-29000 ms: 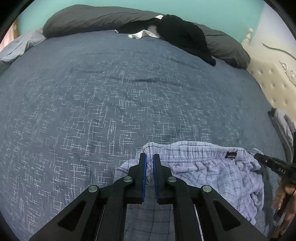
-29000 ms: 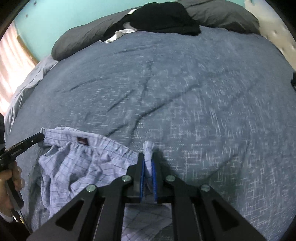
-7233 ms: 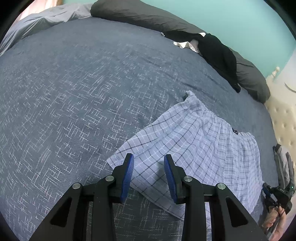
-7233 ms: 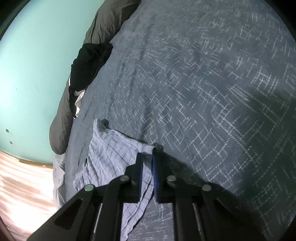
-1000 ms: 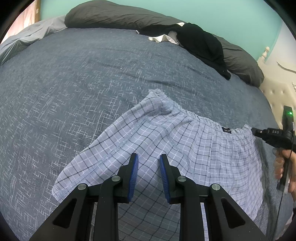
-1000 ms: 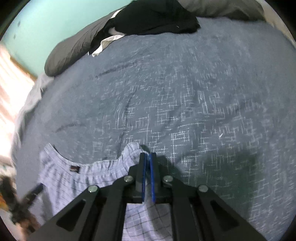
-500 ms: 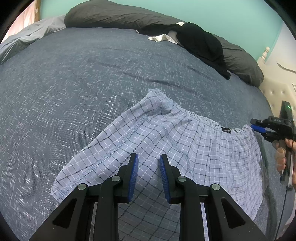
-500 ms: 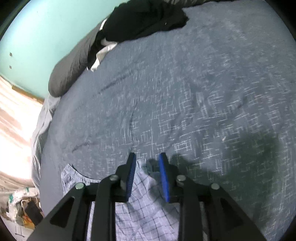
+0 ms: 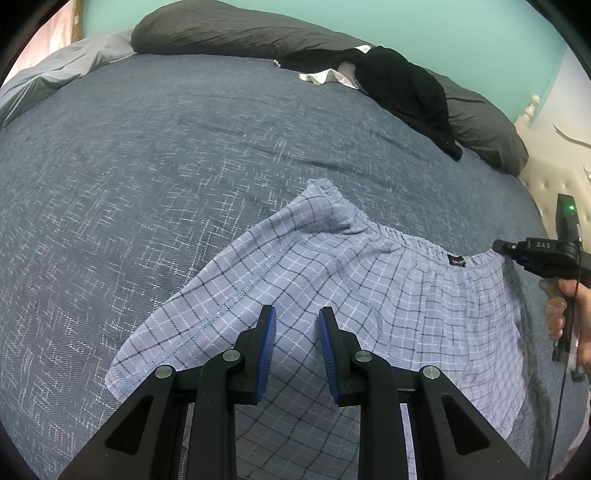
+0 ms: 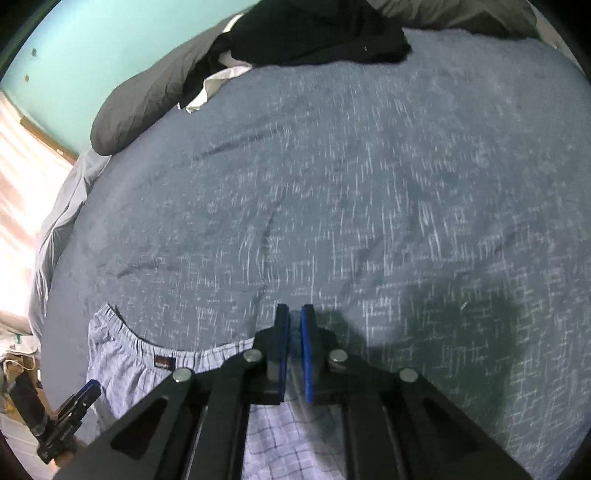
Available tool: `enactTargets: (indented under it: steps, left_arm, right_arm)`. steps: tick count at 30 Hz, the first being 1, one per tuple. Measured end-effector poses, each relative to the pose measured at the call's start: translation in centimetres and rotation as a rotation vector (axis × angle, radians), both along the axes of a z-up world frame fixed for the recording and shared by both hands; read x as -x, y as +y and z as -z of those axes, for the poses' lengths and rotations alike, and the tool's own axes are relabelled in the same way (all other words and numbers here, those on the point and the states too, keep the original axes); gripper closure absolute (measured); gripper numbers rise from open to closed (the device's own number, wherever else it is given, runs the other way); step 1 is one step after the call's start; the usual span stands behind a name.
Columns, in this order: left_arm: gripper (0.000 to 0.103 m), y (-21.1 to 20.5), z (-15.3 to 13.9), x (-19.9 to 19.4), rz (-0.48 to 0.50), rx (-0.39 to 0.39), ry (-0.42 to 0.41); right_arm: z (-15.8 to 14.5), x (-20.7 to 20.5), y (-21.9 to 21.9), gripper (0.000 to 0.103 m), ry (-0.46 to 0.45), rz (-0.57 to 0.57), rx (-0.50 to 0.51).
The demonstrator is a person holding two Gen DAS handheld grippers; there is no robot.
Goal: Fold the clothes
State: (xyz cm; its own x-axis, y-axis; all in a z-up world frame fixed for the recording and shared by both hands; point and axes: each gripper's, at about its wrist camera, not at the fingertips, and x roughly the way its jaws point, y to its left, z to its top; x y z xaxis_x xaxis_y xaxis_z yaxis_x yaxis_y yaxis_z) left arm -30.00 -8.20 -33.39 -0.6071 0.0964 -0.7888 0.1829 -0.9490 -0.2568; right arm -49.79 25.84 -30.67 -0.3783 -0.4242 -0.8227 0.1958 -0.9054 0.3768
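Left wrist view: the plaid shorts (image 9: 332, 295) lie spread on the bed (image 9: 147, 184) in the lower centre and right of the frame, waistband toward the upper right, 1 leg hem reaching the lower left. The left hand-held gripper (image 9: 297, 347) hovers over the middle of the cloth with its blue pads a narrow gap apart and nothing between them. At the right edge, the right hand-held gripper (image 9: 498, 245) meets the far end of the waistband, with a hand (image 9: 569, 317) on its handle.

In the right wrist view the right hand-held gripper (image 10: 294, 332) has just been closing, and a small bunch of pale fabric shows between its pads, so it looks pinched on the waistband corner of the shorts (image 10: 147, 365).

Risks, as I judge them: the pinch is only on a thin edge of cloth, so a quick pull could let the corner slip out and the fold collapse. With the left jaws gripping nothing, dragging from 1 corner alone could skew or bunch the shorts, or wrinkle the bed cover beneath.

No containers are in view. A black garment (image 9: 406, 85) lies heaped on the dark pillows (image 9: 221, 29) at the top of the frame, well apart from the shorts.
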Motion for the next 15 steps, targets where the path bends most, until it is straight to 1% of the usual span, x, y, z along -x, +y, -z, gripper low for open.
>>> enactTargets:
  steps: [3, 6, 9, 11, 13, 14, 15]
  left_arm:
    - [0.077, 0.0, 0.0, 0.0, 0.001, 0.000, -0.001]
    - [0.077, 0.0, 0.0, 0.0, 0.002, 0.000, -0.002]
    - [0.077, 0.0, 0.0, 0.0, 0.003, 0.000, -0.002]
    - [0.077, 0.0, 0.0, 0.0, 0.001, -0.002, -0.001]
    - [0.077, 0.0, 0.0, 0.0, 0.001, -0.003, 0.000]
    - [0.077, -0.1, 0.0, 0.1, 0.001, -0.004, 0.000]
    - [0.077, 0.0, 0.0, 0.1, 0.000, -0.004, 0.000]
  right_arm:
    - [0.3, 0.0, -0.7, 0.097, 0.005, -0.022, -0.042]
    - [0.8, 0.3, -1.0, 0.097, 0.000, -0.030, -0.036]
    - [1.1, 0.9, 0.3, 0.094, -0.013, 0.007, 0.002]
    - [0.5, 0.6, 1.9, 0.092, 0.012, 0.050, 0.035]
    - [-0.5, 0.2, 4.2, 0.085, 0.044, 0.106, 0.097]
    - [-1.0, -0.1, 5.4, 0.079, 0.056, 0.122, 0.129]
    - [-1.4, -0.6, 6.3, 0.079, 0.066, 0.134, 0.140]
